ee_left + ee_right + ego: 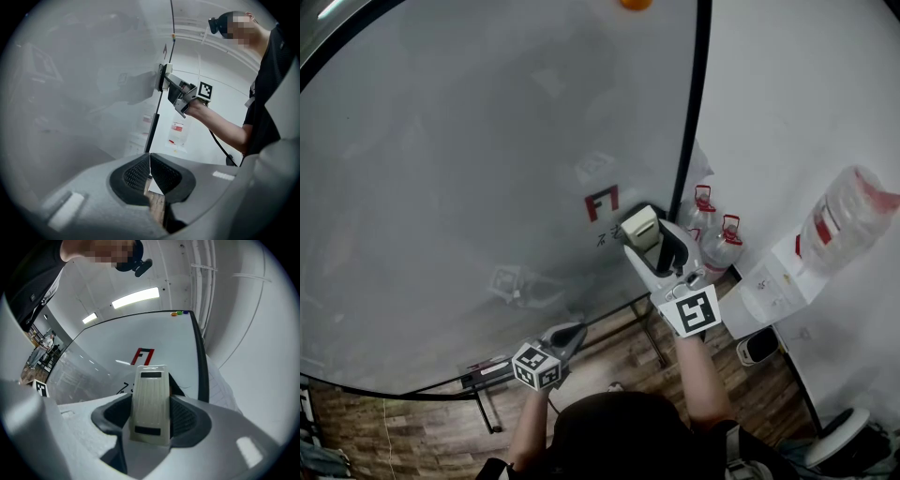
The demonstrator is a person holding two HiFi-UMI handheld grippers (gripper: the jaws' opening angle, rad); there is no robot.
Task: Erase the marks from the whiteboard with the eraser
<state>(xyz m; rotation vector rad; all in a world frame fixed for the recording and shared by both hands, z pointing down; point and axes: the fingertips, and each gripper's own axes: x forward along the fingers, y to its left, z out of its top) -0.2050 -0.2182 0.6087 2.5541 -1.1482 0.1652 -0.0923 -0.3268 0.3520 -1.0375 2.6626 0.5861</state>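
Right claw (151, 414) clamps the eraser (639, 225) on the whiteboard (441, 187) beside its black right edge (685, 169); left claw (150, 174) closed, empty.

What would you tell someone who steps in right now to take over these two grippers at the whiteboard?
Left gripper: jaws shut on nothing, held low in front of the whiteboard.
Right gripper: shut on the eraser, which is up at the board near its right edge, just right of and below the marks. It looks to be on the surface.
Marks: a red mark with a black scribble under it, both intact.
Done: the eraser is picked up and brought to the board.
Left: wipe off both marks.
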